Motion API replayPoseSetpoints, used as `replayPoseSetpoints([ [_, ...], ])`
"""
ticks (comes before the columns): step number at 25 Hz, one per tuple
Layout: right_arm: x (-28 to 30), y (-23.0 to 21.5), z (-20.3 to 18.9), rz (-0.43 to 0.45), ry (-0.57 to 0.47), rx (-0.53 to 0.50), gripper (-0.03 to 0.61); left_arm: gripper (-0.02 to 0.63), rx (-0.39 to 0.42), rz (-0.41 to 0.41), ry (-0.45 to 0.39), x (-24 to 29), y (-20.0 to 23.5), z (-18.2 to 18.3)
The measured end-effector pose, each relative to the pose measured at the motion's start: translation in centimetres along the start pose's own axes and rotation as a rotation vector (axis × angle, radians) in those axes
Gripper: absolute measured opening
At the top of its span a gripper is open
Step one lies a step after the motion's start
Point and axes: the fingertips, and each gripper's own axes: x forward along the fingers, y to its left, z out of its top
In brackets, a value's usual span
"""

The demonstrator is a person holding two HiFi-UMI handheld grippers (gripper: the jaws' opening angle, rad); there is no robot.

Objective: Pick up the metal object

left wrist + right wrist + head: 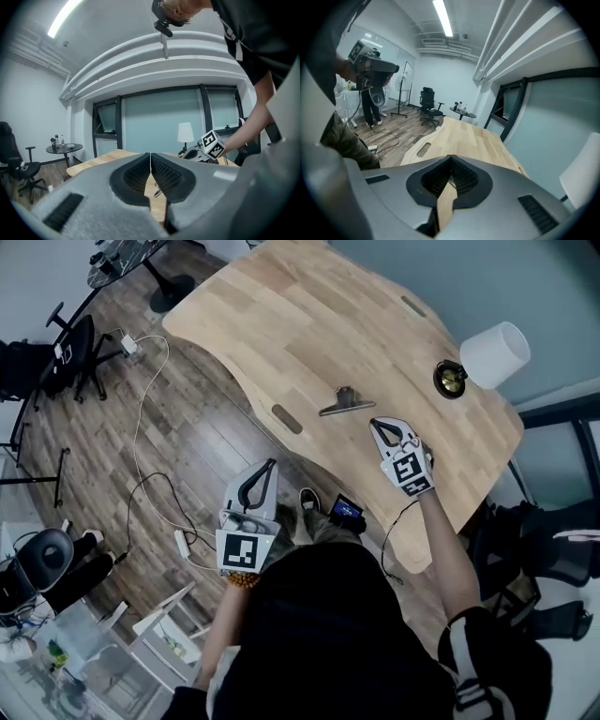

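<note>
No readable text, brands or numbers anywhere. Only a coded black-and-white square marker [241, 550] on the left gripper [272, 463], and another on the right gripper [375, 423].

Office interior: a pale, curved wooden desk [309, 324] bearing a white-shaded lamp [494, 354] stands on a dark wood-plank floor [197, 427], near a black swivel chair [428, 107] and a small round black table [64, 148], under a fluorescent ceiling strip light [443, 18].
</note>
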Motion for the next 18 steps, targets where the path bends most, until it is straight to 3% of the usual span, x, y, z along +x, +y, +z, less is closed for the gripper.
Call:
replayPoseSetpoints([
  [4, 2.8, -0.8, -1.3, 0.082, 0.076, -0.168, 0.002, 0.02, -0.061, 0.006, 0.004, 0.9, 0.9, -0.9],
  [9, 6.8, -1.7, -4.2, 0.163, 0.142, -0.228, 0.002, 0.02, 0.037, -0.057, 0.054, 2.4, 1.5, -0.8],
  [18, 11.1, -2.6, -9.7, 0.278, 0.285, -0.323, 0.017, 0.02, 0.022, -0.058, 0.064, 2.8, 2.0, -0.6],
])
